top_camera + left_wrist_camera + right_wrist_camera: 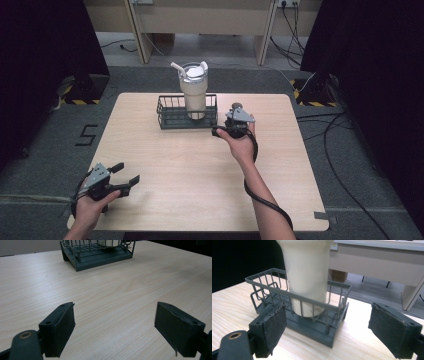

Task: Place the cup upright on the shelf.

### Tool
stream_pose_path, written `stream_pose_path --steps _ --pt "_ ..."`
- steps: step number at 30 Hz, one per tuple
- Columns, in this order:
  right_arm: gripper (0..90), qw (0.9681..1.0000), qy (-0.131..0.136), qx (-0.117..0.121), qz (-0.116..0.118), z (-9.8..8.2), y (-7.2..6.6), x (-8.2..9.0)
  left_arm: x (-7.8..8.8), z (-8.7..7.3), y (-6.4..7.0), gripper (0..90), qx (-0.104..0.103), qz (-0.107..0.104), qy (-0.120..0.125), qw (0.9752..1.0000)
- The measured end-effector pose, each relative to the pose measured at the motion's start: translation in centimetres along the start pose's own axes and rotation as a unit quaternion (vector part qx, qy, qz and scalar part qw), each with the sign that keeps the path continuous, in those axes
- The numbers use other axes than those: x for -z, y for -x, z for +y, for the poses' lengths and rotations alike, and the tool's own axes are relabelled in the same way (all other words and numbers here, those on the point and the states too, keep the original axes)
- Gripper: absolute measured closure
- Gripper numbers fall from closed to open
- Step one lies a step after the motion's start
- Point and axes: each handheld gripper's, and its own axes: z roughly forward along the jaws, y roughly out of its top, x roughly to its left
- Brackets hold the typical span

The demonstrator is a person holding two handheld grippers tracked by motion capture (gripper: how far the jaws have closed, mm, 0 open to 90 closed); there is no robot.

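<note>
While the cream tumbler (193, 92) stands upright in the grey wire basket (172, 119) at the table's (200, 170) far centre, both grippers gape wide, empty: left gripper (126, 176) near-left, right gripper (218, 131) beside the basket. No legible writing.

Light wood-grain table (200, 175), rounded corners, on grey carpet. Dark wire basket (172, 117) sits on it near far edge, centred. Cream tumbler (193, 90) stands upright inside the basket.

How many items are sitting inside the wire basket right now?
1. A cream tumbler with a straw and lid stands upright in the right part of the dark wire basket at the table's far edge. The rest of the basket looks empty.
</note>
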Motion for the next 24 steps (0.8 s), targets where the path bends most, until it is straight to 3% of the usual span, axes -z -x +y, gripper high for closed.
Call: stream_pose_path --steps 24 --pt "14.9 0.9997 -0.007 -0.012 -0.018 -2.9 1.2 4.1 0.0 0.0 0.1 15.9 0.000 0.001 -0.002 1.0000"
